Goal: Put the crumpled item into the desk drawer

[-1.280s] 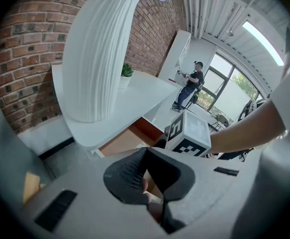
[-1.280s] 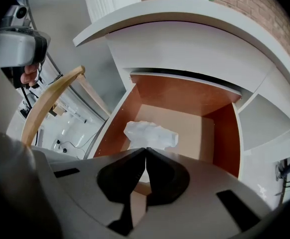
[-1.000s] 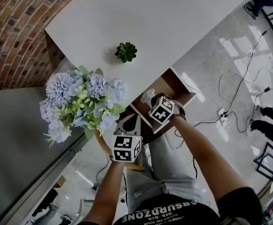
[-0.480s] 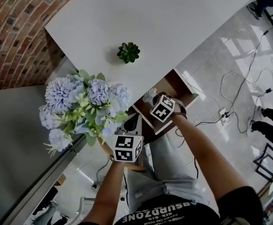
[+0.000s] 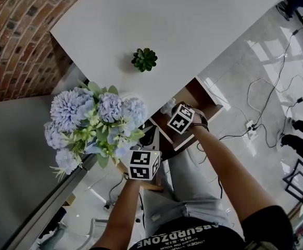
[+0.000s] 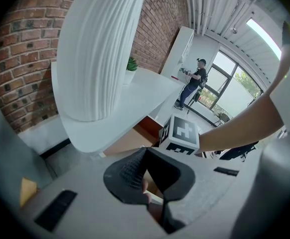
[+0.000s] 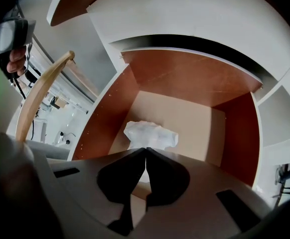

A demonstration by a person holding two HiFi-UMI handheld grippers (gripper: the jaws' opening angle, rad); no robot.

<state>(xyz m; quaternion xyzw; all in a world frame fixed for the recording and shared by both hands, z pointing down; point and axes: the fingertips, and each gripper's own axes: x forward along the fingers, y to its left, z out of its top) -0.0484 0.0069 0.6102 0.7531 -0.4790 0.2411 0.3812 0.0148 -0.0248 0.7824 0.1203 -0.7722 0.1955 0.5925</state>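
The crumpled item [image 7: 150,134] is a wad of white paper; my right gripper [image 7: 145,149] is shut on it and holds it hanging just above the floor of the open desk drawer [image 7: 185,116]. In the head view the right gripper [image 5: 173,111] points down into the brown drawer [image 5: 207,106] under the white desk's [image 5: 167,20] near edge, and the wad [image 5: 166,106] shows just beyond its marker cube. My left gripper [image 5: 150,139] sits by the drawer's near left corner, jaws together [image 6: 145,151]. I cannot tell whether it grips the drawer's edge.
A bouquet of pale blue flowers [image 5: 91,121] in a white ribbed vase [image 6: 97,49] stands at the desk's near left corner. A small green succulent [image 5: 144,59] sits mid-desk. A curved wooden chair back [image 7: 40,91] is left of the drawer. Cables [image 5: 261,124] trail across the floor.
My right gripper has sunk slightly toward the drawer with the wad still in its jaws. The left gripper has stayed where it was.
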